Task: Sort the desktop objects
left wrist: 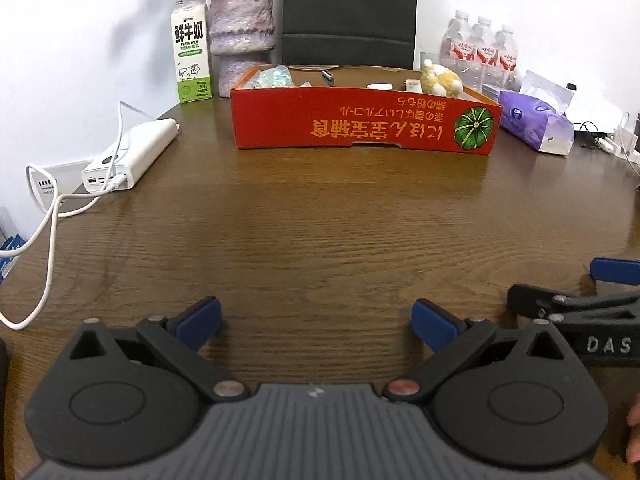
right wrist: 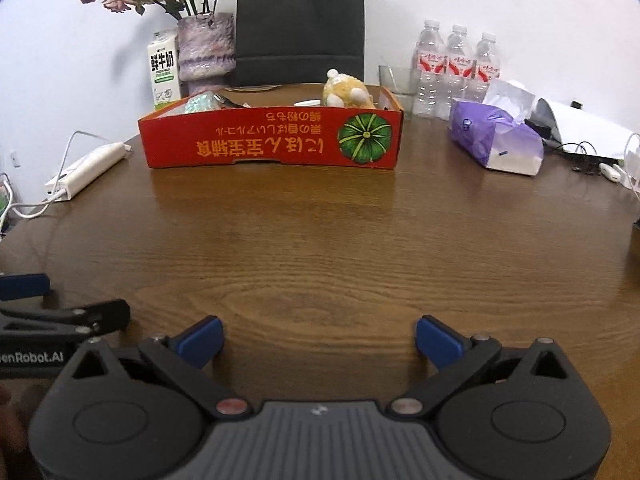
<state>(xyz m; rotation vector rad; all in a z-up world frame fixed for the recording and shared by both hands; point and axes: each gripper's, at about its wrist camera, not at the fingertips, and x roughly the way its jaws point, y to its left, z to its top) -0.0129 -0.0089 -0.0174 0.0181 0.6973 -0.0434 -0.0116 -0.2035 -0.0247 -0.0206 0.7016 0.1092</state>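
On the near side of the shallow red cardboard box (right wrist: pixel 272 138), both tongs hover over bare wood of the round brown wooden table (right wrist: pixel 320 240), spread wide and empty. The left gripper (left wrist: pixel 316 324) and right gripper (right wrist: pixel 318 338) sit side by side, angled down toward the box. Inside it lie the yellow-and-white plush toy (right wrist: pixel 348 90) at its right end and a pale crinkly packet (right wrist: pixel 200 103) at its left, apparently already sorted there.
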